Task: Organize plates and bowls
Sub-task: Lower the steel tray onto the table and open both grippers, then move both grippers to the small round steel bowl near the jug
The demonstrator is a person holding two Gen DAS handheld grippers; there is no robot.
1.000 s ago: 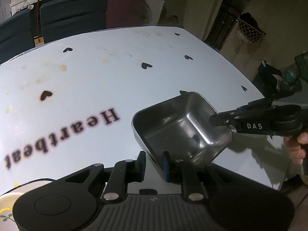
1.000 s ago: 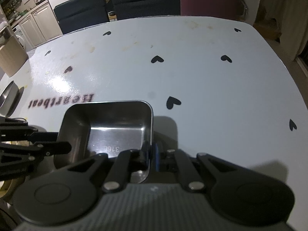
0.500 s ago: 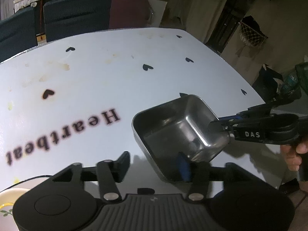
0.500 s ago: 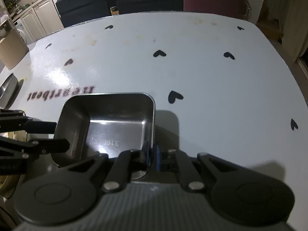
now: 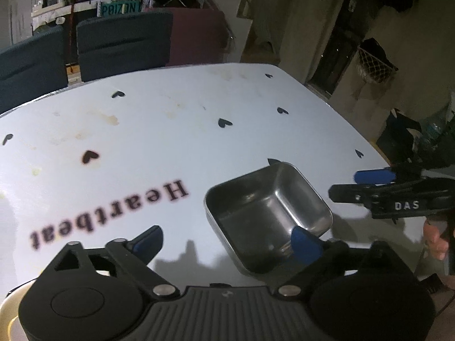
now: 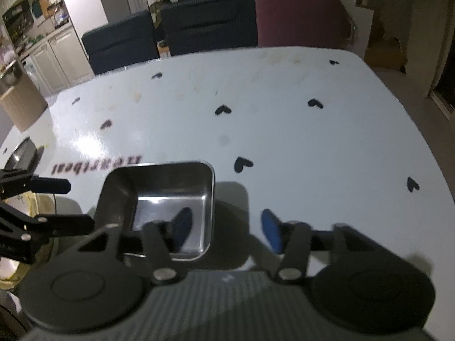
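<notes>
A square stainless steel bowl (image 5: 267, 213) sits upright on the white table (image 5: 170, 130); it also shows in the right wrist view (image 6: 165, 199). My left gripper (image 5: 227, 241) is open and empty, its right finger just over the bowl's near corner. My right gripper (image 6: 227, 228) is open and empty, its left finger over the bowl's near right rim. The right gripper shows in the left wrist view (image 5: 366, 184), just right of the bowl. The left gripper shows in the right wrist view (image 6: 65, 204) at the bowl's left.
A cream plate (image 6: 34, 227) lies at the table's near left, under the left gripper; it also shows in the left wrist view (image 5: 11, 309). Another steel dish (image 6: 22, 153) sits at the far left edge. Chairs (image 6: 210, 28) stand behind the table.
Both grippers have opened and let go of the steel bowl, which now rests on the table. Both have drawn back and up a little.
</notes>
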